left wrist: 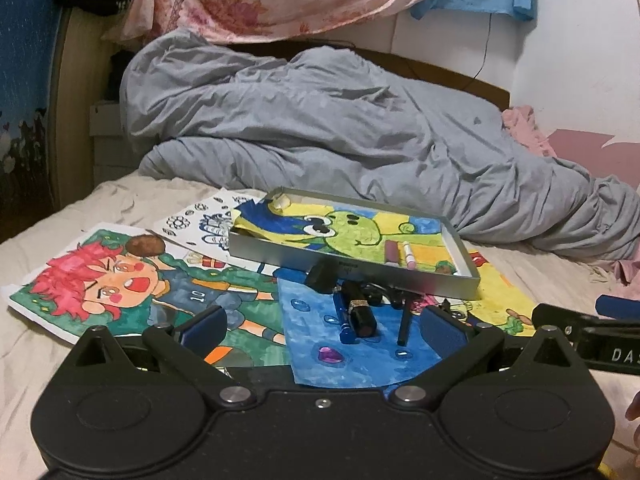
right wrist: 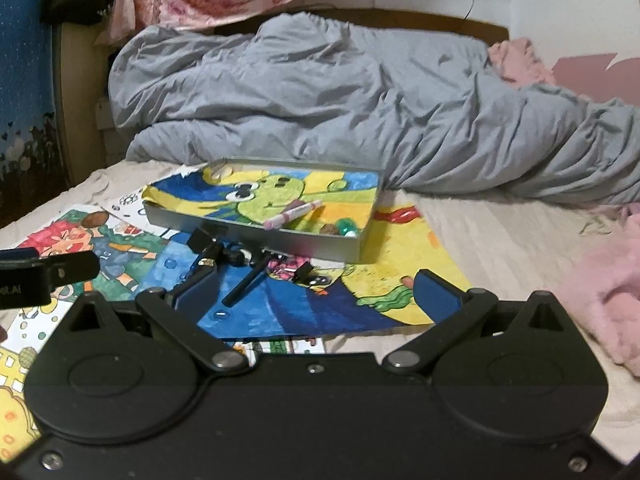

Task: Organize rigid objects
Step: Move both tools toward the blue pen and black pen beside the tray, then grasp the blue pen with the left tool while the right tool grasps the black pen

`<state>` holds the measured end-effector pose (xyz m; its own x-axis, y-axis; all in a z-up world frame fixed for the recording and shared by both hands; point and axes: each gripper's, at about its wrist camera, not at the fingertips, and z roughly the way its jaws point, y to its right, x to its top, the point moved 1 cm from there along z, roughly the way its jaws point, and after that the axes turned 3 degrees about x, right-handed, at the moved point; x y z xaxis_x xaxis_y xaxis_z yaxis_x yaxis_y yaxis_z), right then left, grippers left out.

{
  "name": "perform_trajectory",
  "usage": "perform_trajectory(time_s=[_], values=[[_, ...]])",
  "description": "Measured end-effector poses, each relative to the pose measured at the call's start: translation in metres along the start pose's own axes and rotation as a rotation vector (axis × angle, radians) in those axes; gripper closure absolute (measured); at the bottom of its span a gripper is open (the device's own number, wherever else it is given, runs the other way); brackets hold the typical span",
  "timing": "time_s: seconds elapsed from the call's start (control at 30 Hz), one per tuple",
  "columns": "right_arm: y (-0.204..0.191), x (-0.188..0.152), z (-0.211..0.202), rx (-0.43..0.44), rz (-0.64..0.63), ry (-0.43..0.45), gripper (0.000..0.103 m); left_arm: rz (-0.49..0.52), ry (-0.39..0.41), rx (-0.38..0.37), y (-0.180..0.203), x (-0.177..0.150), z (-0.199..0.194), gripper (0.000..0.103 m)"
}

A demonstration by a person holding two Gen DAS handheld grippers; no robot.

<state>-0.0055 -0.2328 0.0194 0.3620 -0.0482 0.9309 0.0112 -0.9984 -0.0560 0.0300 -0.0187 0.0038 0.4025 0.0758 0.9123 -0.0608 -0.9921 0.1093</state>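
A shallow silver tin tray (left wrist: 440,280) (right wrist: 304,242) lies on drawings on the bed, lined with a green-frog painting. Inside lie a pink marker (left wrist: 409,255) (right wrist: 294,213) and a mauve tube (left wrist: 391,251). In front of the tray small dark items are scattered: a black-and-brown lipstick (left wrist: 360,312), a black cap (left wrist: 322,275) (right wrist: 200,239), a thin black stick (left wrist: 404,326) (right wrist: 245,283), a blue pen (left wrist: 342,316). My left gripper (left wrist: 324,326) is open and empty, just before the lipstick. My right gripper (right wrist: 316,290) is open and empty, near the stick.
Coloured drawings (left wrist: 120,280) (right wrist: 400,264) cover the beige sheet (right wrist: 500,240). A crumpled grey duvet (left wrist: 340,120) (right wrist: 360,100) fills the bed behind the tray. Pink fabric (right wrist: 608,292) lies at right. The other gripper shows at each view's edge (left wrist: 592,336) (right wrist: 44,276).
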Motion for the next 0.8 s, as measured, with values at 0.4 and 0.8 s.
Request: perform_trajectory(time_s=[0.4, 0.8], values=[[-0.014, 0.004, 0.068, 0.036, -0.143, -0.102, 0.001, 0.048, -0.096, -0.053, -0.004, 0.006, 0.071, 0.001], [0.004, 0.002, 0.126, 0.087, -0.261, -0.181, 0.018, 0.111, -0.199, -0.140, -0.007, 0.004, 0.134, 0.014]])
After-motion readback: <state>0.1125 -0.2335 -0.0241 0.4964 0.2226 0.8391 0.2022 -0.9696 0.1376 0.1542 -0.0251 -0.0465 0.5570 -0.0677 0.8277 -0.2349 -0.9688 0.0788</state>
